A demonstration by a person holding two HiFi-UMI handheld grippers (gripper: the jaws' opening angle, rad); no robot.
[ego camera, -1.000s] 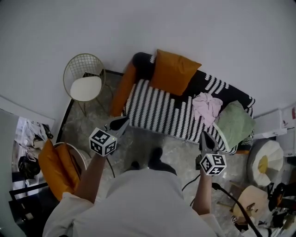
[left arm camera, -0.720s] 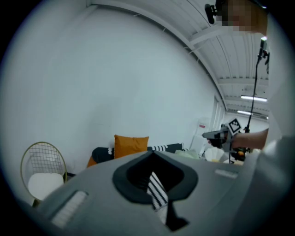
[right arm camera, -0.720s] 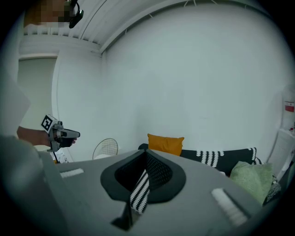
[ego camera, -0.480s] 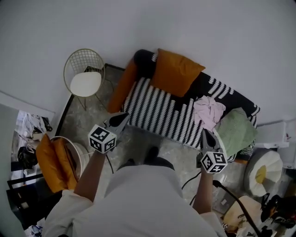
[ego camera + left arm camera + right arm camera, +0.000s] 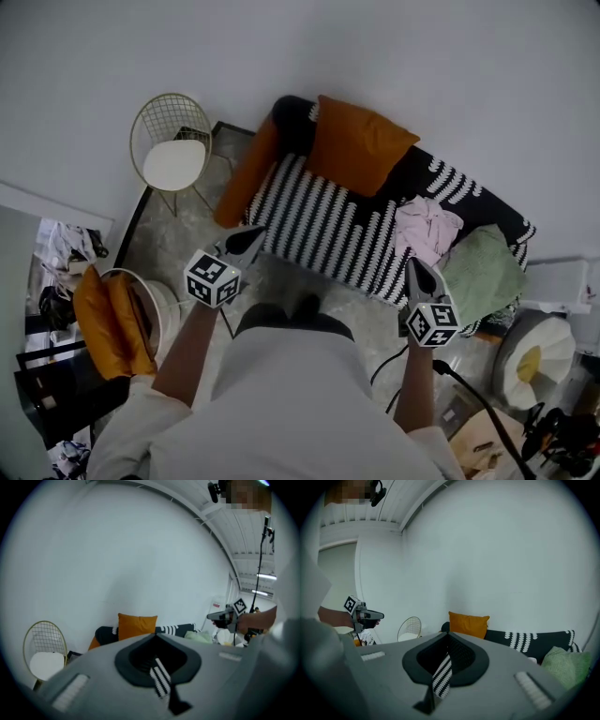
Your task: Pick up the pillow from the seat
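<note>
Left tongs [image 5: 253, 234] and right tongs [image 5: 416, 269], closed and empty, are pointing at the pillow [image 5: 361, 145] lying well ahead between them.

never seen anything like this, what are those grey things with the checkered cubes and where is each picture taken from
There is no robot here: a person holds a tool in each hand, a two-jaw gripper with a marker cube on it. The head view comes from a camera on the person's head, looking steeply down; it shows the left gripper and the right gripper. The other two pictures come from cameras riding on each gripper, looking along its grey jaws. Both grippers are shut and hold nothing. Ahead is a black and white striped sofa. On it an orange pillow leans against the back, with a pink cloth and a green cushion at the other end. A wire chair stands beside the sofa.
</note>
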